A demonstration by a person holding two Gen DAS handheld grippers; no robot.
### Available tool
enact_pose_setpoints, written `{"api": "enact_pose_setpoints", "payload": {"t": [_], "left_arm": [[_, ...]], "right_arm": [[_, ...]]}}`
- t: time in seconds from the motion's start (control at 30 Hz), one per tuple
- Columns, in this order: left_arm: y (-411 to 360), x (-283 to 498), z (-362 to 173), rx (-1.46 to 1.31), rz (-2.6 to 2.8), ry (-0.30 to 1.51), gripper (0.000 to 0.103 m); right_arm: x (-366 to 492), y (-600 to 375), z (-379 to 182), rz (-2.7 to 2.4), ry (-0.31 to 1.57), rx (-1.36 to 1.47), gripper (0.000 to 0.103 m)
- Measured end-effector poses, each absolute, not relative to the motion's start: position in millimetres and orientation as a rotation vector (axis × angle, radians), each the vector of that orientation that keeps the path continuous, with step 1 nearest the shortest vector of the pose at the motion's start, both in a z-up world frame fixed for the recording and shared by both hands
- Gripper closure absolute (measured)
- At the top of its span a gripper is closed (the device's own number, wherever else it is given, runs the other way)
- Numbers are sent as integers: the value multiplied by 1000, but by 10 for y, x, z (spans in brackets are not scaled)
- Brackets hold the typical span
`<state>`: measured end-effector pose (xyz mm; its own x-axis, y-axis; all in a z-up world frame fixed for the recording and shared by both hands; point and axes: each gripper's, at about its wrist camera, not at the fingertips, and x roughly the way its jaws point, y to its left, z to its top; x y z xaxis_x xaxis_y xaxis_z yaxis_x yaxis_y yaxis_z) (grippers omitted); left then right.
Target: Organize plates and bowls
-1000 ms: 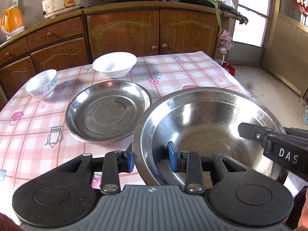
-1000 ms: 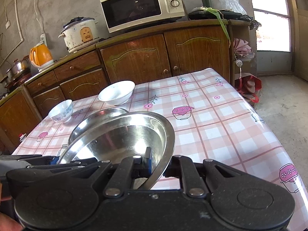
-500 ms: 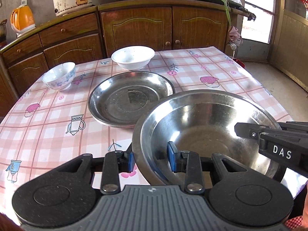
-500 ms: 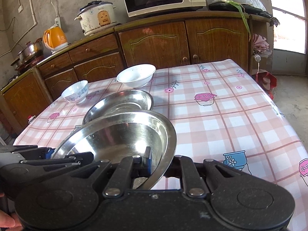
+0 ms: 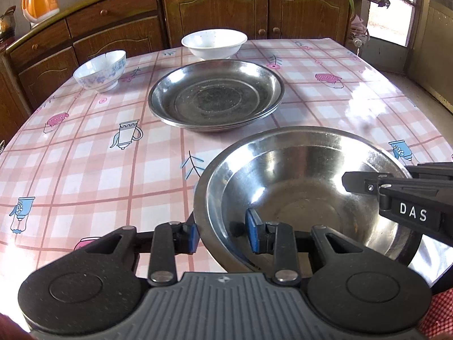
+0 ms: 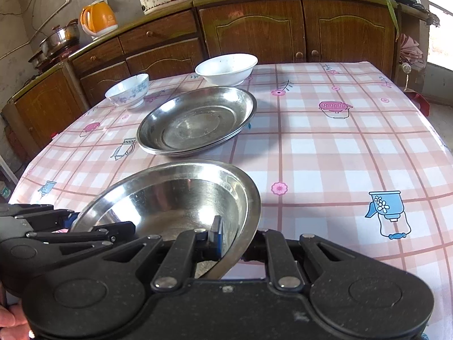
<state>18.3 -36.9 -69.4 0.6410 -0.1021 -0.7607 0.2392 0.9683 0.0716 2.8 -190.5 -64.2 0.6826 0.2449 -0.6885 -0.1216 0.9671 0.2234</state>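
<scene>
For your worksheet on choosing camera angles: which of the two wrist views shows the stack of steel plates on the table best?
The left wrist view: it looks down into the stack of steel plates, showing the whole round rim and the layered edges at the front. The right wrist view shows the stack whole too, but flatter and more from the side.

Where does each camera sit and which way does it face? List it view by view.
Left wrist: on the left gripper, looking down across the table; its fingers straddle the steel basin's near rim; the right gripper enters from the right.
Right wrist: on the right gripper, clamping the basin's right rim; a hand shows bottom left.
Shared: basin, stacked steel plates, two bowls.
</scene>
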Motion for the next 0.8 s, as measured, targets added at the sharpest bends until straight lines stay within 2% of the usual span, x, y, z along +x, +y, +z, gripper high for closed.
{"api": "enact_pose_setpoints", "payload": {"t": [0.73, 0.8], "left_arm": [[-245, 220, -848, 141, -177, 873, 69], [-237, 225, -859, 135, -177, 880, 69]], "right_arm": [[114, -1793, -835, 240, 845, 151, 87], [107, -1807, -831, 230, 847, 149, 79]]}}
